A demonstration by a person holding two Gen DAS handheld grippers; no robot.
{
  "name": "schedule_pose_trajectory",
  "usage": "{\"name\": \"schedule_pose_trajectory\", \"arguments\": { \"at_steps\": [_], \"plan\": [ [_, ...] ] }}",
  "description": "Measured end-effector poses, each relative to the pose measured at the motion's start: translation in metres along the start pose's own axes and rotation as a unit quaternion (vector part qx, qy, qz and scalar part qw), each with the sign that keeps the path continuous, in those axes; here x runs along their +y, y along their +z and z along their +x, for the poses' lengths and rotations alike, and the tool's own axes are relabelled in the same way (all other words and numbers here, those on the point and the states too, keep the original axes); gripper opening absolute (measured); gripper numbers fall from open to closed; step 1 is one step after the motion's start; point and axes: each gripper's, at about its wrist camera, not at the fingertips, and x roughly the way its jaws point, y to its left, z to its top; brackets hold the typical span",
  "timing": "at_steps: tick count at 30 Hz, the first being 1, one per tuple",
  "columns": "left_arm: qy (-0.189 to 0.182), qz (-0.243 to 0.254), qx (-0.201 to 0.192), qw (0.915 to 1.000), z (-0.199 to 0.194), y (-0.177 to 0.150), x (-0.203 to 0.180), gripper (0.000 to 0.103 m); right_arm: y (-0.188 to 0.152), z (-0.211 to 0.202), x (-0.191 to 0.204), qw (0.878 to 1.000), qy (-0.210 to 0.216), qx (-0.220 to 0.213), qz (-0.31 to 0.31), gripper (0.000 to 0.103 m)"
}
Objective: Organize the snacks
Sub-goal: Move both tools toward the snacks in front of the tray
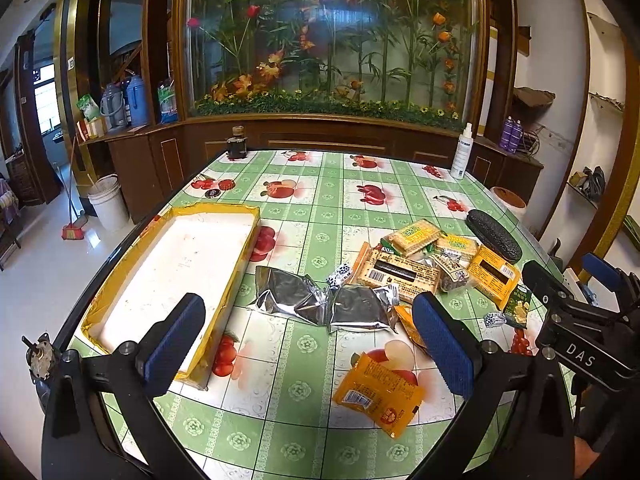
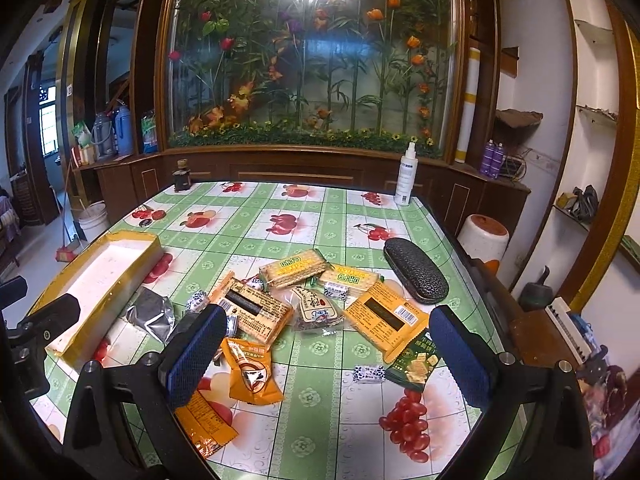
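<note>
A pile of snack packets lies on the table: two silver foil bags (image 1: 320,300) (image 2: 154,316), orange cracker packs (image 1: 396,274) (image 2: 386,316), yellow-green biscuit packs (image 1: 416,236) (image 2: 294,272), an orange packet (image 1: 378,394) (image 2: 250,372), a dark green packet (image 2: 414,362) and small wrapped candies (image 2: 370,373). An empty white tray with yellow rim (image 1: 176,268) (image 2: 102,276) sits at the left. My left gripper (image 1: 312,344) is open and empty above the table near the tray. My right gripper (image 2: 326,356) is open and empty over the snacks, and shows in the left wrist view (image 1: 576,292).
A black glasses case (image 1: 494,235) (image 2: 416,276) lies right of the snacks. A white spray bottle (image 1: 462,152) (image 2: 406,174) and a dark jar (image 1: 237,143) (image 2: 182,176) stand at the table's far edge. The table edge (image 2: 480,264) drops off at the right.
</note>
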Motion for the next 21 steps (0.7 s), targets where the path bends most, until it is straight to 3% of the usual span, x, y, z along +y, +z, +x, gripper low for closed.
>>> {"name": "schedule_pose_trajectory", "arguments": {
  "at_steps": [12,21],
  "plan": [
    [0.003,-0.005,0.017,0.9998,0.012,-0.011,0.000,0.103,-0.006,-0.002,-0.029,0.994,0.062,-0.031,0.082,0.102],
    [-0.007,0.048,0.101,0.9937,0.054,-0.060,-0.021,0.103,-0.030,0.035,-0.039,0.987,0.113,0.051,0.106,0.102]
  ]
}}
